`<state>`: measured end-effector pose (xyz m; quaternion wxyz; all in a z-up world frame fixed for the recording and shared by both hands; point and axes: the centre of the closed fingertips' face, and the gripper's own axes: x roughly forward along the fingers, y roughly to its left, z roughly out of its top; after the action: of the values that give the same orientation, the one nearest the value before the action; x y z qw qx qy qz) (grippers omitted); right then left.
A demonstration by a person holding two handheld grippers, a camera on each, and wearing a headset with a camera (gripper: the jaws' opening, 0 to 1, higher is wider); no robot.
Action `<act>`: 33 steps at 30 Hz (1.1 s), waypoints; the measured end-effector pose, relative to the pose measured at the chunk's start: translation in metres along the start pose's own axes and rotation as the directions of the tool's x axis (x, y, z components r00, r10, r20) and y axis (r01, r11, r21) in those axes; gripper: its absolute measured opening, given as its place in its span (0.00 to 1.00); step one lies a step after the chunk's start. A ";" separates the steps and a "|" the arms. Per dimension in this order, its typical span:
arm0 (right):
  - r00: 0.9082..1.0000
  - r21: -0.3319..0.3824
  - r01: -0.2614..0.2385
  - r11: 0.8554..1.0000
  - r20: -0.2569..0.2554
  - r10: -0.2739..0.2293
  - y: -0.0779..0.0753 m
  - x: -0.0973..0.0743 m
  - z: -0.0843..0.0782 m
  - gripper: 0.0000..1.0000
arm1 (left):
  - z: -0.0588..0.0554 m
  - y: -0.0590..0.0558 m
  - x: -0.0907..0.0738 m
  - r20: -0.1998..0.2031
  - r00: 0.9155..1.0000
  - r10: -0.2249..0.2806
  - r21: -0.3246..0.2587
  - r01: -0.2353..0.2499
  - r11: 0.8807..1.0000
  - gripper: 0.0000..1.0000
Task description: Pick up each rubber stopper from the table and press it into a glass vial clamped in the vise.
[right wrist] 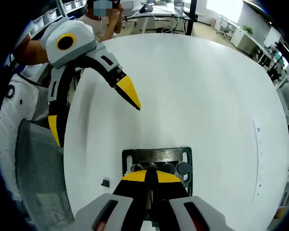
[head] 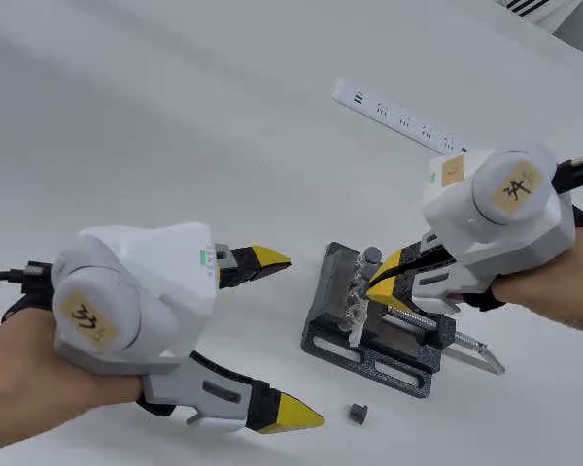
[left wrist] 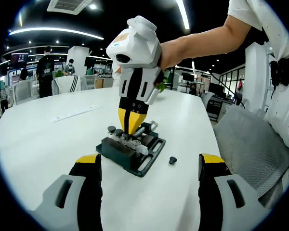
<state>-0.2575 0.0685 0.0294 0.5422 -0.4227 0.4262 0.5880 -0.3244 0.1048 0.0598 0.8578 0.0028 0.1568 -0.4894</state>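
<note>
Left gripper jaws wide apart at lower left, right gripper jaws together over the centre-right vise, open table above.

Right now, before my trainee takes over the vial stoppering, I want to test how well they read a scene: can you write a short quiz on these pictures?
1. True or false: the left yellow-tipped gripper is shut on a stopper.
2. How many loose dark rubber stoppers lie on the white table? A none, B one, C three.
3. Fill in: the right yellow-tipped gripper hangs, jaws shut, over the dark metal ____.
Key: 1 false, its jaws stand open; 2 B; 3 vise.
</note>
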 end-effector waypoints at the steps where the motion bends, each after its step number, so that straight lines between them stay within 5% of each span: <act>1: 1.000 -0.005 -0.002 1.000 -0.005 0.002 0.000 0.000 0.000 0.00 | 0.000 0.000 0.001 0.000 1.000 0.000 0.000 0.000 1.000 0.81; 33: 0.998 -0.003 -0.040 0.999 -0.053 0.039 0.001 0.003 0.001 0.01 | 0.007 0.000 0.003 0.012 1.000 0.001 0.002 -0.001 1.000 0.81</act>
<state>-0.2582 0.0704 0.0268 0.5183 -0.4304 0.4475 0.5881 -0.3215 0.1014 0.0655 0.8590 0.0008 0.1511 -0.4892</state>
